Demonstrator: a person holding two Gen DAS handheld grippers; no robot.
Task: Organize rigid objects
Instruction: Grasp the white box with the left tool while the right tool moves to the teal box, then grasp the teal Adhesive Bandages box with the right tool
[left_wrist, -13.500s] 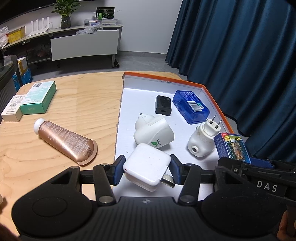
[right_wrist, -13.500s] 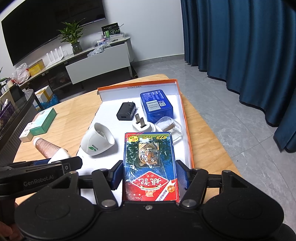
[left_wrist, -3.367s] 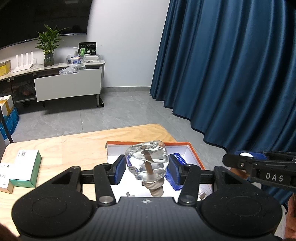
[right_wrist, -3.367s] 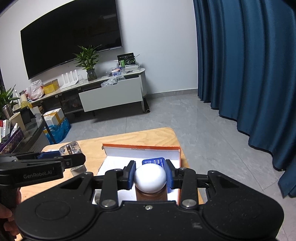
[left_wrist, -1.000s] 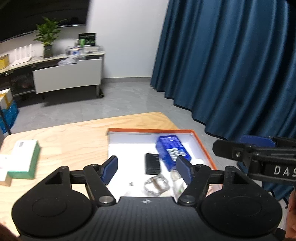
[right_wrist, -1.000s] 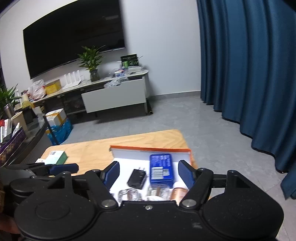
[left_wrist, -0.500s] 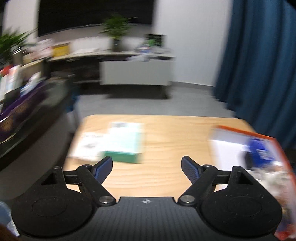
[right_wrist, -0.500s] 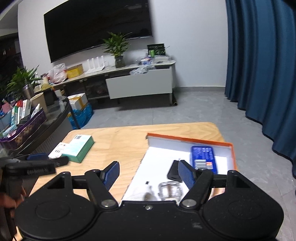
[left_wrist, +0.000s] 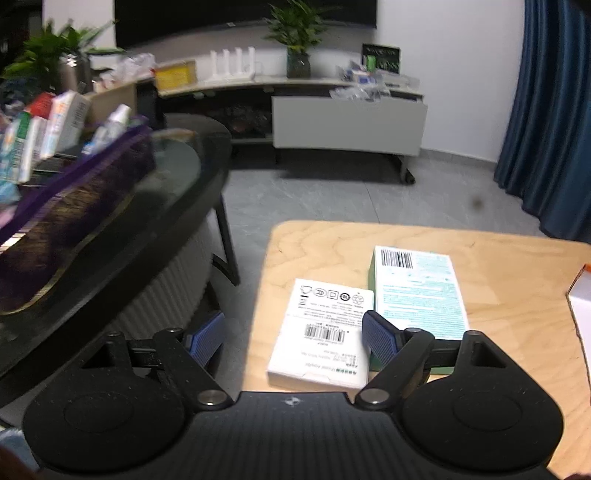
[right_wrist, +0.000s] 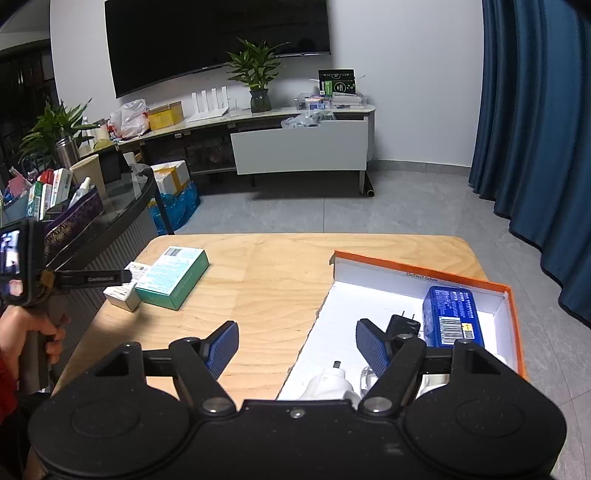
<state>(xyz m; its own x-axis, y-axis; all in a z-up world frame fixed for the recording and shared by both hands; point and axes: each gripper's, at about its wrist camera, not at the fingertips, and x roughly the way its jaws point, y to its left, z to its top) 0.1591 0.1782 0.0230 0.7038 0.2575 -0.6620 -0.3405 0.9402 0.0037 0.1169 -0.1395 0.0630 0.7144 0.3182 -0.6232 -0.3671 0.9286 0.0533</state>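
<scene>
My left gripper (left_wrist: 293, 338) is open and empty, hovering over a white box (left_wrist: 325, 334) at the wooden table's left edge; a green box (left_wrist: 417, 286) lies beside it. In the right wrist view the left gripper (right_wrist: 127, 275) hangs above the white box (right_wrist: 120, 295) and green box (right_wrist: 171, 275). My right gripper (right_wrist: 295, 347) is open and empty above the table, by the orange-rimmed tray (right_wrist: 511, 299). The tray holds a blue box (right_wrist: 452, 314), a black adapter (right_wrist: 404, 325), a white plug (right_wrist: 328, 382) and a clear piece (right_wrist: 367, 376).
A dark glass side table (left_wrist: 129, 229) with boxes and a purple bag stands left of the wooden table (right_wrist: 266, 280). A TV cabinet (right_wrist: 299, 144) stands at the far wall and blue curtains (right_wrist: 535, 147) hang at the right.
Both grippers let go of their items into the tray and opened. The left gripper swung left to the white and green boxes. The right gripper pulled back and shifted left.
</scene>
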